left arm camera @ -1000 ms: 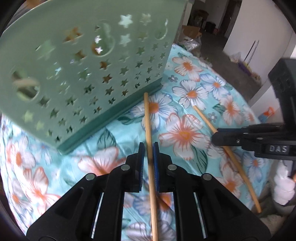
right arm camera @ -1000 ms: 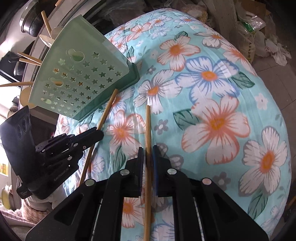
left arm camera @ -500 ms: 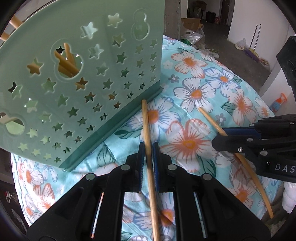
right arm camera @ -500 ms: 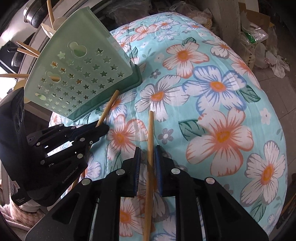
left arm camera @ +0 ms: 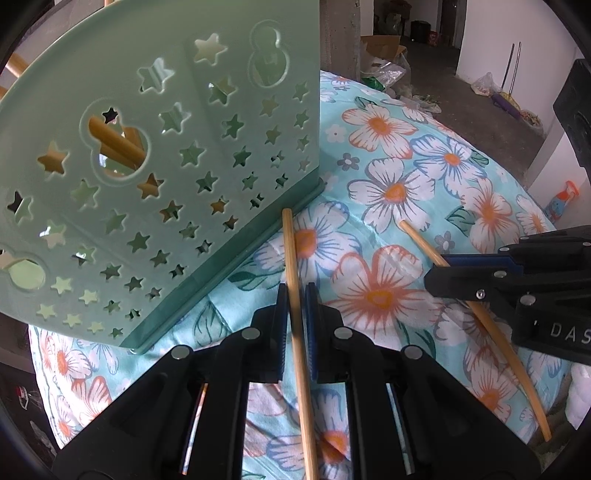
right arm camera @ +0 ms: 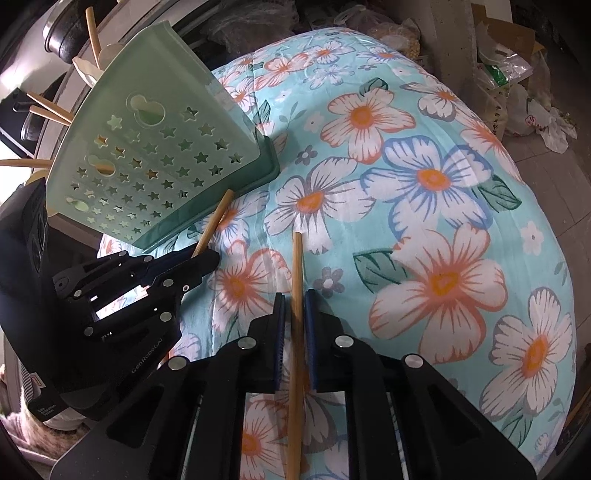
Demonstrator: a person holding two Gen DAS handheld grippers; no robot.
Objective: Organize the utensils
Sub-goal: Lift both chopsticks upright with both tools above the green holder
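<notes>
A green utensil holder (left arm camera: 155,177) with star cut-outs stands on the floral cloth (left arm camera: 402,177), with several wooden utensils inside; it also shows in the right wrist view (right arm camera: 155,162). My left gripper (left arm camera: 295,291) is shut on a wooden chopstick (left arm camera: 291,251) whose tip points at the holder's base. My right gripper (right arm camera: 294,295) is shut on a second wooden chopstick (right arm camera: 296,266). In the left wrist view the right gripper (left arm camera: 436,280) is at the right, with its chopstick (left arm camera: 421,240). In the right wrist view the left gripper (right arm camera: 210,258) is at the left, with its chopstick (right arm camera: 216,218).
The floral cloth (right arm camera: 424,177) covers a rounded table. Behind the holder are dark pots (right arm camera: 62,33) and utensils sticking out. Bags and a cardboard box (right arm camera: 509,62) lie on the floor beyond the table edge.
Both grippers have lifted slightly with their chopsticks and moved a little toward the holder. The holder looks more upright in the left wrist view.
</notes>
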